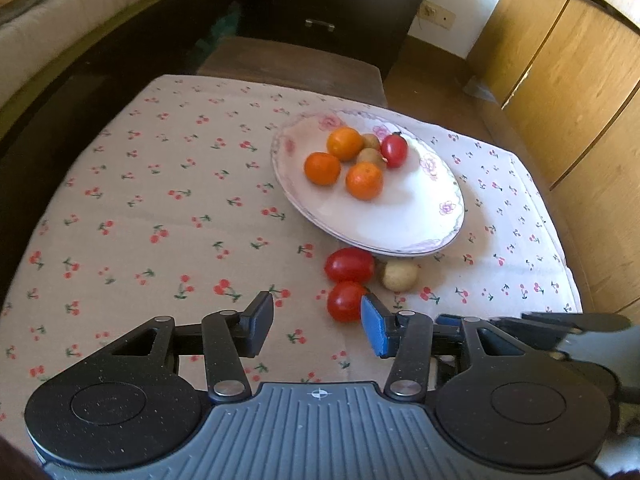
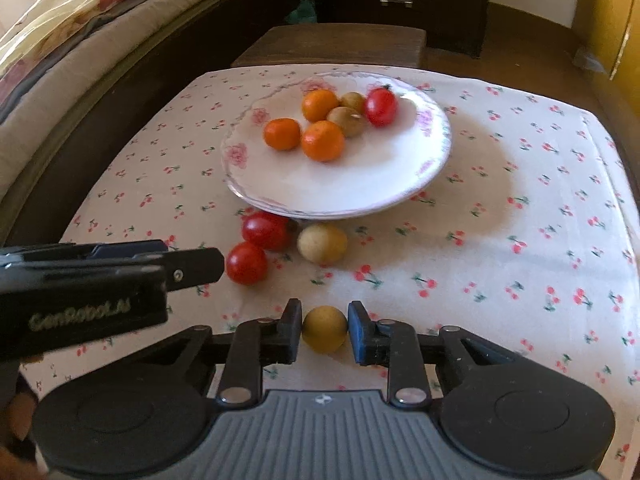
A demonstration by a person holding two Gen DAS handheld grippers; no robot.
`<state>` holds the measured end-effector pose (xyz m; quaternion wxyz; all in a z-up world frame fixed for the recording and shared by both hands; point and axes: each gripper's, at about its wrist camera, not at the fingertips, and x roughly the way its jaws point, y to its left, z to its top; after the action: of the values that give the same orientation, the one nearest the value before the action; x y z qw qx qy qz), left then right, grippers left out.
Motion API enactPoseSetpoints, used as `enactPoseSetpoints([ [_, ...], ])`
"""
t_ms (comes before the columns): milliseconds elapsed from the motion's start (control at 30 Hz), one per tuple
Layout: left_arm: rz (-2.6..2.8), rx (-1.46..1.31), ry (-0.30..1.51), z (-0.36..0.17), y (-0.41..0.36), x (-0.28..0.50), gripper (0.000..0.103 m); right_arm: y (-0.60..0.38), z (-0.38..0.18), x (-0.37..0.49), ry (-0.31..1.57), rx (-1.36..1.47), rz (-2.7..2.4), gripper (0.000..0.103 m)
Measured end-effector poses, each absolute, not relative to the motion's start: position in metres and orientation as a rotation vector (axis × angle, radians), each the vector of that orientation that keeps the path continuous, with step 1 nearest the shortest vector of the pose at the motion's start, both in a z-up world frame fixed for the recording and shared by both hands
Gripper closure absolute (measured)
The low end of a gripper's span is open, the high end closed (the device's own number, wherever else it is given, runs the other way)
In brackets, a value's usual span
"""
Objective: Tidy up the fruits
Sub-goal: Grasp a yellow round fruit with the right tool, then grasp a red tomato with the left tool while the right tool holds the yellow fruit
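Observation:
A white flowered plate [image 1: 404, 216] [image 2: 360, 176] holds three oranges [image 1: 322, 168] [image 2: 322, 141], two small brown fruits [image 1: 370, 157] [image 2: 347, 121] and a red tomato [image 1: 394, 150] [image 2: 381, 106]. On the cloth in front of the plate lie two red tomatoes [image 1: 346, 301] [image 2: 247, 263] and a yellow-brown fruit [image 1: 399, 276] [image 2: 322, 243]. My left gripper [image 1: 317, 326] is open and empty, low over the cloth just before the near tomato. My right gripper [image 2: 324, 332] is shut on another yellow-brown fruit [image 2: 324, 329].
The table has a cherry-print cloth [image 1: 160, 208] [image 2: 520, 240]. A dark stool [image 1: 296, 62] stands behind it, a bed [image 2: 80, 40] to the left, a dark drawer unit [image 1: 332, 4] behind, wooden cupboards [image 1: 568, 80] to the right. The left gripper's body [image 2: 100, 288] shows in the right wrist view.

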<state>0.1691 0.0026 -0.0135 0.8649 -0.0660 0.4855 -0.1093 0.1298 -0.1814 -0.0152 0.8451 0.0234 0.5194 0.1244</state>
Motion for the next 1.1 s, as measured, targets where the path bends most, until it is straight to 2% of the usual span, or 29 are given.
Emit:
enactPoseSetpoints([
  [467,-0.235,-0.128,1.051,-0.04,-0.028,0.183,0.049,-0.213,-0.016,0.121,1.093,0.073,0.215,0.076],
  [633,-0.234,-0.133,1.047,-0.041,-0.028,0.186,0.053,-0.213,-0.017,0.122,1.09,0.074,0.213,0.076],
  [767,-0.235,-0.107,1.042,-0.04,-0.03,0.185,0.064,-0.212,-0.017,0.122,1.089,0.07,0.21,0.076],
  [867,-0.239,-0.096,1.044,-0.039,-0.031,0.183,0.067,-0.21,-0.017,0.121,1.09,0.061,0.216,0.076],
  [1100,-0.248,-0.077,1.053,-0.037,-0.025,0.169,0.068,-0.207,-0.012,0.115,1.086,0.061,0.228,0.076],
])
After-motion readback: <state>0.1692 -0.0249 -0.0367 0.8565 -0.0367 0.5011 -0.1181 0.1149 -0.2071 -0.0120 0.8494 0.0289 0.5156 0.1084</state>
